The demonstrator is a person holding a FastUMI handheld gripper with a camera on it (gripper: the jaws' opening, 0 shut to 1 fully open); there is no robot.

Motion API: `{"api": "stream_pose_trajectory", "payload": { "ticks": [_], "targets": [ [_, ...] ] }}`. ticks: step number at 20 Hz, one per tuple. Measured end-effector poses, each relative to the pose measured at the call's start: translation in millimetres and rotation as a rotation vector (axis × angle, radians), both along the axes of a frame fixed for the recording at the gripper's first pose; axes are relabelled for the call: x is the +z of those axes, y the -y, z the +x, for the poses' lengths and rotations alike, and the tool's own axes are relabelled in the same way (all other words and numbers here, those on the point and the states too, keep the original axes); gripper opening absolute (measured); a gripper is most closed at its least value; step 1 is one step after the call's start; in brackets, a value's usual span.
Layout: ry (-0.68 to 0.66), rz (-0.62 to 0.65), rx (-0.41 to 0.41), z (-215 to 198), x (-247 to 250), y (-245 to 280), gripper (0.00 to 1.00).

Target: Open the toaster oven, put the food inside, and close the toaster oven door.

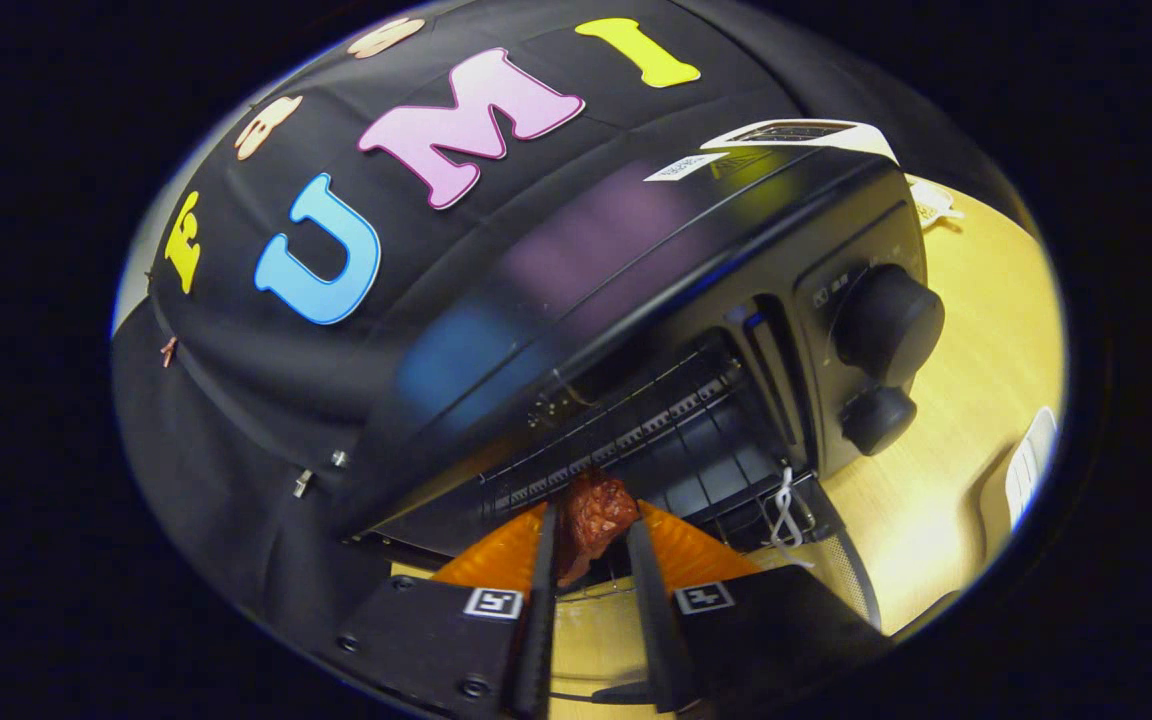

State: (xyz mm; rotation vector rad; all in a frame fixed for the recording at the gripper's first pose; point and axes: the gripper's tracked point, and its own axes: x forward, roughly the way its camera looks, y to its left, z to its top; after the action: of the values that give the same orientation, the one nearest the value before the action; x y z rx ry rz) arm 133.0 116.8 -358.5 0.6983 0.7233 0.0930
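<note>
The tool [591, 560] is clamped on the food [593, 515], a reddish-brown lump pinched between both fingers and jutting past their tips. Just ahead, the oven [636, 290] stands open on the surface [946, 480], the food at the mouth over the rack [656, 430]. The door seems to lie flat beneath the fingers, though it is hard to make out. Best to go in level over the rack, lower until the food rests, then part the fingers. The knobs [886, 325] sit to the right, near the surface's far edge.
</note>
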Motion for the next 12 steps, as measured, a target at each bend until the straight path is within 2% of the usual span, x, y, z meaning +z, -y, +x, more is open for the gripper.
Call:
{"api": "stream_pose_trajectory", "payload": {
  "ticks": [2, 5, 8, 12],
  "targets": [
    [0.005, -0.041, -0.01, -1, 1, 7, 0.58],
    [0.02, -0.089, -0.036, -1, 8, 22, 0.97],
    [0.016, -0.125, -0.017, -9, 13, 28, 0.97],
    [0.05, -0.3, 0.058, -33, 26, 36, 0.98]
  ]
}}
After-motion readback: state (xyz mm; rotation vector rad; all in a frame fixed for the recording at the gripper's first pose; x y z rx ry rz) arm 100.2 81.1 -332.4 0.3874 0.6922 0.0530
